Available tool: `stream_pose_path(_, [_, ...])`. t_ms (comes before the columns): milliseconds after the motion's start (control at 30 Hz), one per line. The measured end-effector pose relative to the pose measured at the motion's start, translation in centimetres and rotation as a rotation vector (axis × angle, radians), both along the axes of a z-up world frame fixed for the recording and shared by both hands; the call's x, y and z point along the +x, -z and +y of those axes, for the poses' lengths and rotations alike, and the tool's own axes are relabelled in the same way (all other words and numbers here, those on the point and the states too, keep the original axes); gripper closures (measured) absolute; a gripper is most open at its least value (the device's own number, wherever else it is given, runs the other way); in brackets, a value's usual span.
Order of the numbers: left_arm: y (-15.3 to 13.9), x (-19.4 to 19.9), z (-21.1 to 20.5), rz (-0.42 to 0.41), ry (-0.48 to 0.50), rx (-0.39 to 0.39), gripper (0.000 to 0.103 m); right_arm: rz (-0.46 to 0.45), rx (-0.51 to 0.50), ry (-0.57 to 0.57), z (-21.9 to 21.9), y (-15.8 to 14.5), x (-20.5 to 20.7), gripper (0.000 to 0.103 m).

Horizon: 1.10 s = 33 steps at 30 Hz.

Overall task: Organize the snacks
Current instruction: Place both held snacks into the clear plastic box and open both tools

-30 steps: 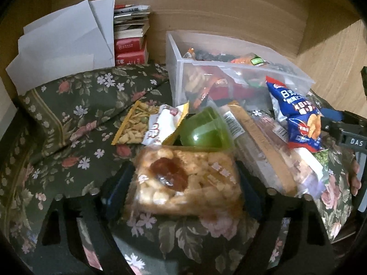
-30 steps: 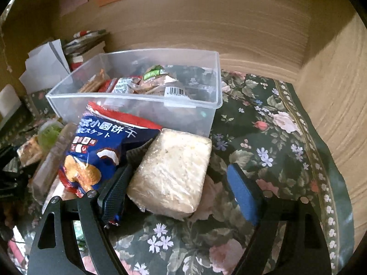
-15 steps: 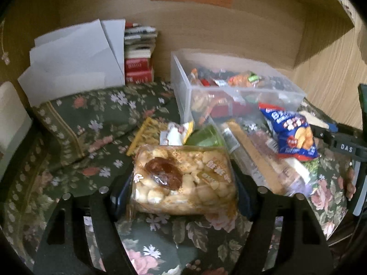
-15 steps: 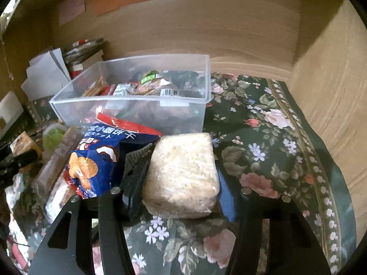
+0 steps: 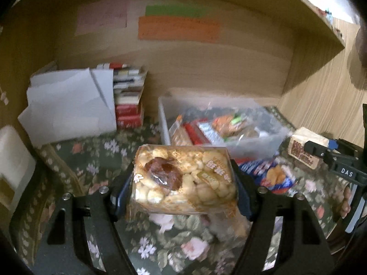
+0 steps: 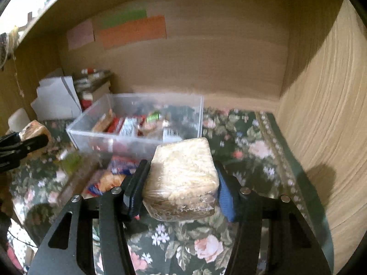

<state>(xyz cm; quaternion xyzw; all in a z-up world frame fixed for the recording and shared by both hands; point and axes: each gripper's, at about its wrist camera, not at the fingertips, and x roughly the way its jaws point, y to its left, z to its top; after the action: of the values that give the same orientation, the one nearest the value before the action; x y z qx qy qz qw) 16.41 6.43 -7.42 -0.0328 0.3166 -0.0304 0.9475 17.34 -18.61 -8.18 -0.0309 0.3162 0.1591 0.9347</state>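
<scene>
My left gripper [image 5: 181,183] is shut on a clear-wrapped golden puffed snack bar [image 5: 183,178] with a dark date on top, held above the floral cloth. My right gripper [image 6: 181,181] is shut on a wrapped pale rice cake block [image 6: 181,178], also lifted; it shows in the left wrist view [image 5: 302,146] at the right. A clear plastic bin [image 6: 137,137] holding several snack packs stands beyond both; it also shows in the left wrist view [image 5: 259,142]. A blue biscuit bag [image 5: 268,174] lies on the cloth in front of the bin.
A floral cloth [image 6: 240,142] covers the shelf floor. White papers [image 5: 68,105] and a stack of small boxes [image 5: 128,98] stand at the back left. Wooden walls close the back and right. A green cup [image 6: 71,160] and long packs lie left of the blue bag.
Both grippers have risen off the cloth with their snacks. The right gripper closed on the rice cake block after the earliest frame. The views now tilt up toward the back wall.
</scene>
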Motion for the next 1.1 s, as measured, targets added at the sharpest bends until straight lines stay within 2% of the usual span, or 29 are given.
stream_pose_path(367, [-4.1, 3.2, -1.6, -0.08, 0.035, -0.026, 0.029, -0.135, 0.024, 0.001, 0.9, -4.2, 1.3, 0.051])
stream_pose_path(600, [-5.1, 6.3, -2.6, -0.093, 0.035, -0.02, 0.029, -0.153, 0.012, -0.013, 2.1, -5.0, 3.7, 0.051])
stream_pose_path(800, [-4.5, 9.1, -3.2, -0.069, 0.035, -0.013, 0.029, -0.134, 0.003, 0.002, 2.6, -4.6, 6.3, 0.051])
stream_pose_path(1100, [-0.6, 13.8, -4.2, 0.063, 0.072, -0.006, 0.029, -0.024, -0.038, -0.005, 4.0, -1.7, 11.1, 0.051])
